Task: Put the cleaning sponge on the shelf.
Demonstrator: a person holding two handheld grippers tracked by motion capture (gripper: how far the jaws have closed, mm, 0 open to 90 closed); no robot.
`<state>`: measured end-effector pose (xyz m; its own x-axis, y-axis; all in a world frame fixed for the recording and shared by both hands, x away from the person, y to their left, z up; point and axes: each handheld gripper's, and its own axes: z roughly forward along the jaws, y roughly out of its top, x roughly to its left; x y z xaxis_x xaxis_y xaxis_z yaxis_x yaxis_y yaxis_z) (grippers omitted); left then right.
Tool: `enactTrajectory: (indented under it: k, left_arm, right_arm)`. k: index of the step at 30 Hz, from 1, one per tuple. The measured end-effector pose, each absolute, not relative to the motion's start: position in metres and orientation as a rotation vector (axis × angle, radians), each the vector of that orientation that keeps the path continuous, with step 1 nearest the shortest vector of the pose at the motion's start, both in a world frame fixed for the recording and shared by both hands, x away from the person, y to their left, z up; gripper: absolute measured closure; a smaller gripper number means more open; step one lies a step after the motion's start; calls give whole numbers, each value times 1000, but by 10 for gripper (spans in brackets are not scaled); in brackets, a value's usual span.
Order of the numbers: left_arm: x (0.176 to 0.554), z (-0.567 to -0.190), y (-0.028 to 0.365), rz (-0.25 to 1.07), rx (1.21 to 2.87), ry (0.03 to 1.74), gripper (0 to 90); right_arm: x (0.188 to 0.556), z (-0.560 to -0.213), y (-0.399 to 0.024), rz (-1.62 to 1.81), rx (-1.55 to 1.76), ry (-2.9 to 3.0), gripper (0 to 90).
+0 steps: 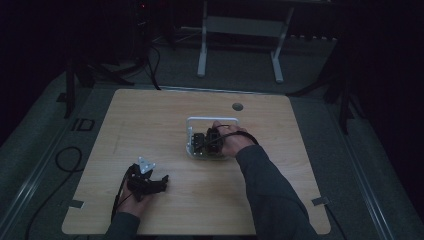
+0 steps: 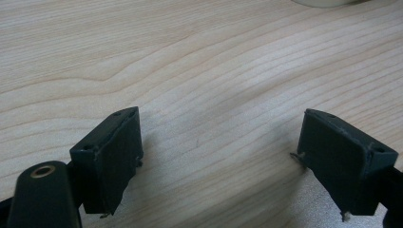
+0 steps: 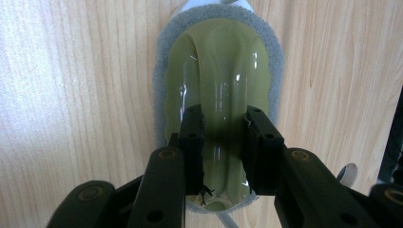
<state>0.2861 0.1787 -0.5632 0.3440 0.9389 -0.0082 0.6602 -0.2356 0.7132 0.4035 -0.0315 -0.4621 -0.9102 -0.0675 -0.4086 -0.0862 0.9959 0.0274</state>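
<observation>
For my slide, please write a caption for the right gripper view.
Right gripper closed on the green ridge of a grey-edged scrubber lying on the wooden table.

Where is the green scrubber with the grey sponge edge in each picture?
High view: the shiny olive-green plastic scrubber with a grey sponge rim lies mid-table, mostly hidden under the right gripper.
Left gripper view: a pale rim at the top edge may be it; too little to tell.
Right gripper view: centre, its raised ridge clamped between the jaws.
Shared landmark: the light wooden table.
</observation>
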Motion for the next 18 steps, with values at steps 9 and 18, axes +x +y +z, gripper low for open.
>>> enactTrajectory:
  k: [9, 18]
  left_arm:
    - [286, -563, 179, 574, 1987, 1391, 152]
    - [286, -563, 179, 573, 1987, 1392, 152]
  right_arm:
    - [404, -464, -32, 56, -102, 2699, 714]
    - [406, -470, -30, 26, -95, 2644, 718]
